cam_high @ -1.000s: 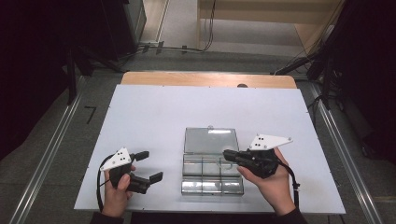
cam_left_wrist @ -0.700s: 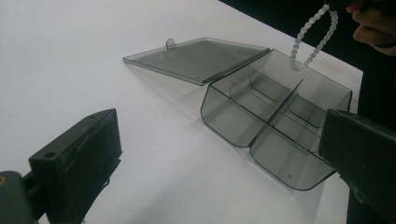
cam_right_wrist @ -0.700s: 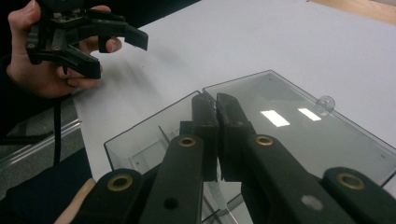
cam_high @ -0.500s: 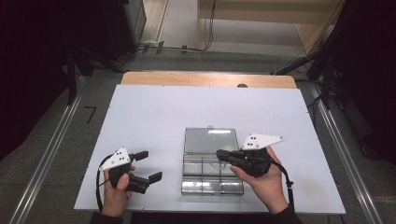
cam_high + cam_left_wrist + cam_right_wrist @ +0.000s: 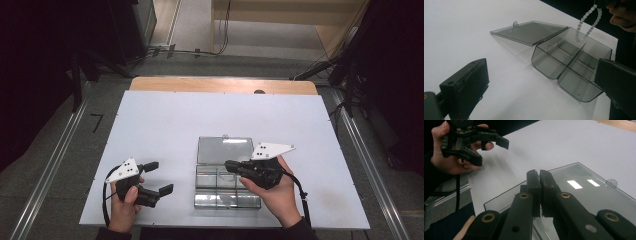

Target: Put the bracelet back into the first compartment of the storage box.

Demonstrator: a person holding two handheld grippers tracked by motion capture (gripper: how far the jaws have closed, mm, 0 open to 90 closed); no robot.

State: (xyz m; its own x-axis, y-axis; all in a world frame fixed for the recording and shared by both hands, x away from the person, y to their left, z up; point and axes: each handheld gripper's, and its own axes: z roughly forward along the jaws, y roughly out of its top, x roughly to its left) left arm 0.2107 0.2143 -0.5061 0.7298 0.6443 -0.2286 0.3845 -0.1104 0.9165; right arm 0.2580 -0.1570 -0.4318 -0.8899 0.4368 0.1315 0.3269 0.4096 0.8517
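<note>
A smoky clear compartment box (image 5: 227, 200) lies near the table's front edge, its lid (image 5: 225, 150) flat open behind it. My right gripper (image 5: 229, 165) hovers over the box with its jaws shut on a string of white beads (image 5: 586, 22). The left gripper view has the beads dangling above a far compartment of the box (image 5: 571, 67), beside the lid (image 5: 530, 31). In its own view the right gripper (image 5: 539, 173) stands closed above the lid (image 5: 584, 192). My left gripper (image 5: 160, 177) rests open left of the box, nothing between its jaws (image 5: 540, 75) (image 5: 490, 151).
The white table top (image 5: 200, 120) stretches bare behind and to both sides of the box. A wooden strip (image 5: 220, 85) runs along its far edge. The box's dividers split it into several small compartments.
My right gripper has edged left over the box with the beads. The left gripper has stayed where it was.
</note>
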